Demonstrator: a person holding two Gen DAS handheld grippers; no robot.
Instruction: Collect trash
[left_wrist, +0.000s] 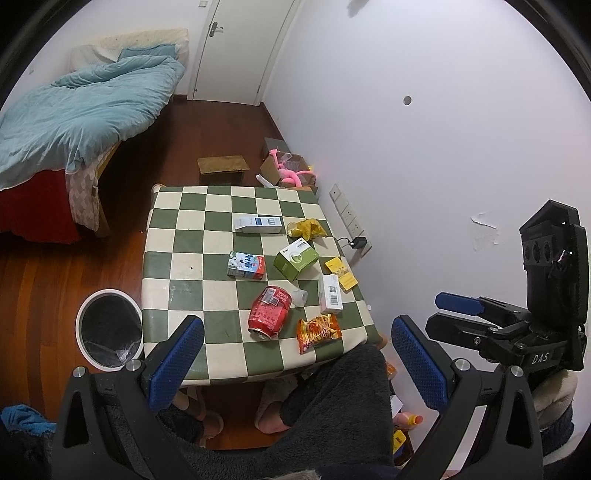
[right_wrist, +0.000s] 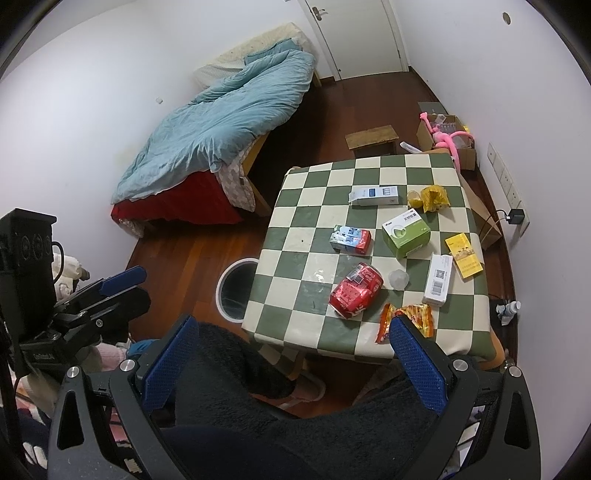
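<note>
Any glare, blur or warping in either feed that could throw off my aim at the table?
Left wrist view: sharp, table edges bow, right wall washed out. Right wrist view: sharp, faint sheen beside the can, black vignette corners.

Left gripper (left_wrist: 297, 363) held with jaws spread wide, empty. Right gripper (right_wrist: 293, 363) likewise wide apart, nothing between the pads; seen from the left wrist at three o'clock.
</note>
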